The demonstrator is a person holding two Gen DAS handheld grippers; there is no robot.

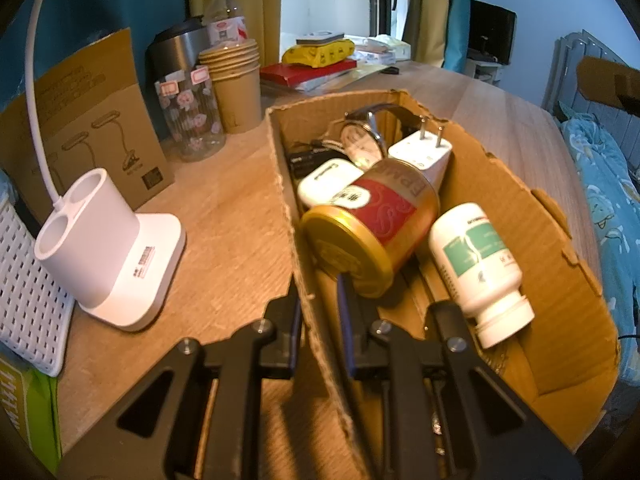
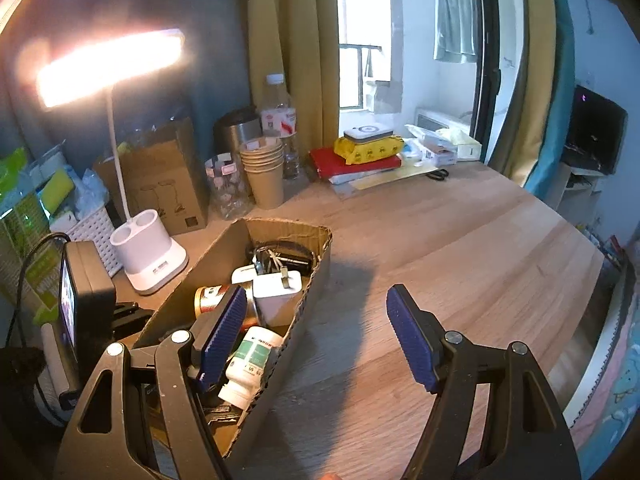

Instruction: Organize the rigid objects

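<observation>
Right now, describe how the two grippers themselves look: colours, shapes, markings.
Both are alike. The left gripper has matte black linkage arms with triangular cut-outs, silver round pivot pins and thin blue pads on its fingers. The right gripper shows the same black frame and silver pins; its pads are long, blue and finely ribbed. No cables, lettering or sleeves show on either.

My left gripper (image 1: pixel 320 312) is a matte black plastic frame with triangular cut-outs, round silver pivot screws and thin blue pads lining its 2 fingers. My right gripper (image 2: pixel 316 336) has the same black linkage arms and silver screws, and its fingers (image 2: pixel 412 340) carry ribbed dark-blue rubber pads. In the right wrist view, the left unit's black box-shaped body bears a small lit screen and a black cable.
</observation>
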